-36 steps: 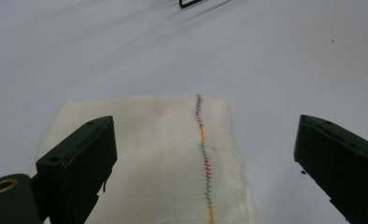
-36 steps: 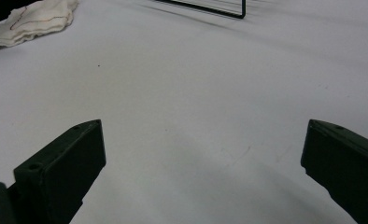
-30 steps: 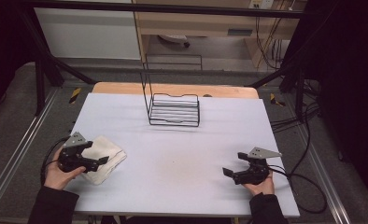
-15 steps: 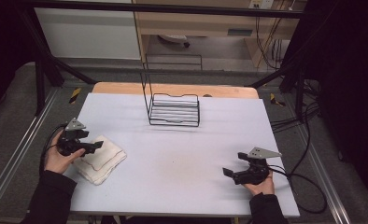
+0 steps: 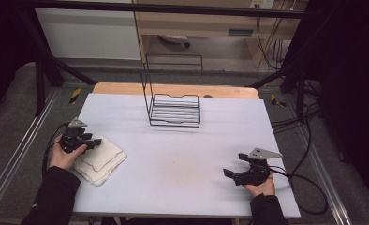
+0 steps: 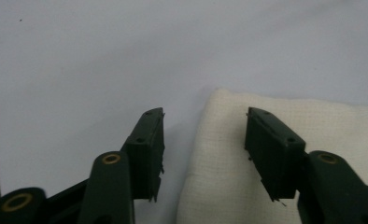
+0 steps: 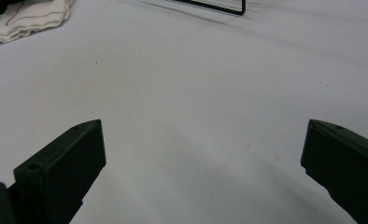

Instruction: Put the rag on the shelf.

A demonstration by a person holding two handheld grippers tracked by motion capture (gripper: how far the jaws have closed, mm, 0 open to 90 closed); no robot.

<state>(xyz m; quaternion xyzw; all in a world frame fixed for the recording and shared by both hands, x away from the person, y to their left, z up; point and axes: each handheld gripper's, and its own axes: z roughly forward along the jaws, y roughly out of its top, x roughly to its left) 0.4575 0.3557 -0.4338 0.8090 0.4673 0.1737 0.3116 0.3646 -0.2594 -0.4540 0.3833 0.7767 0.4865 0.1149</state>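
wire rack (image 5: 174,110): far middle of surface (image 5: 182,154), nothing in it | left gripper (image 5: 94,141): jaws parted over folded cloth (image 5: 100,161) edge, holding nothing | right gripper (image 5: 228,173): jaws wide, holding nothing

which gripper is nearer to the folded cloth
Left. The left gripper is at the folded cloth, its open jaws straddling the cloth's edge. The right gripper rests open far across the table, nothing between its jaws.
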